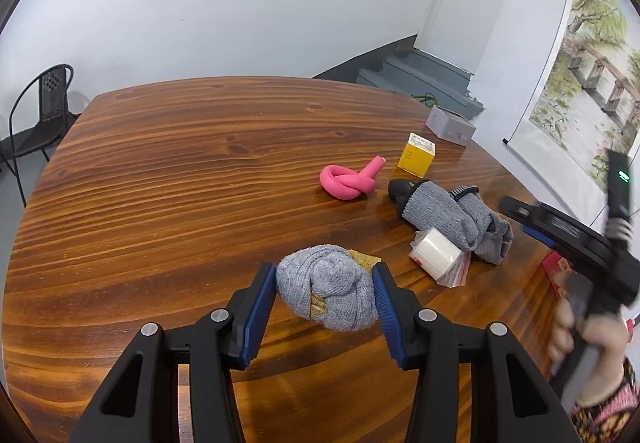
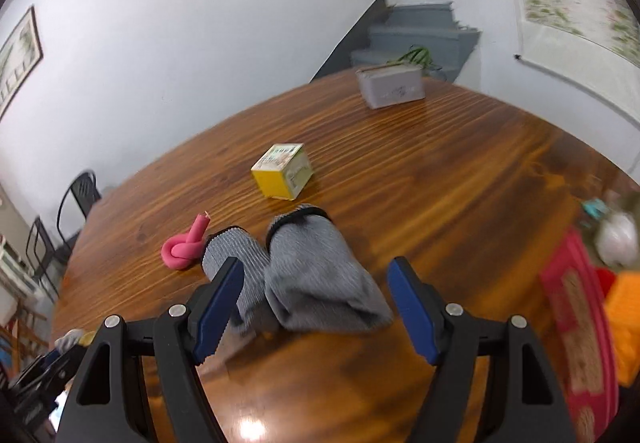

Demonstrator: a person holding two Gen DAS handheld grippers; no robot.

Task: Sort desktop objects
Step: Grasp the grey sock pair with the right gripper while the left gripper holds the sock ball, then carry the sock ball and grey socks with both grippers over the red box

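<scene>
Above the surface [image 1: 200, 163], the left tool [image 1: 324, 285] clamps a balled sock [image 1: 332, 291]; it may unroll. The right tool [image 2: 316, 295], wide, could snag both socks [image 2: 312, 275].

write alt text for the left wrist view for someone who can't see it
The left gripper is shut on a balled grey sock above a wooden table. Beyond lie a pink knotted tube, a yellow box and loose grey socks.
</scene>
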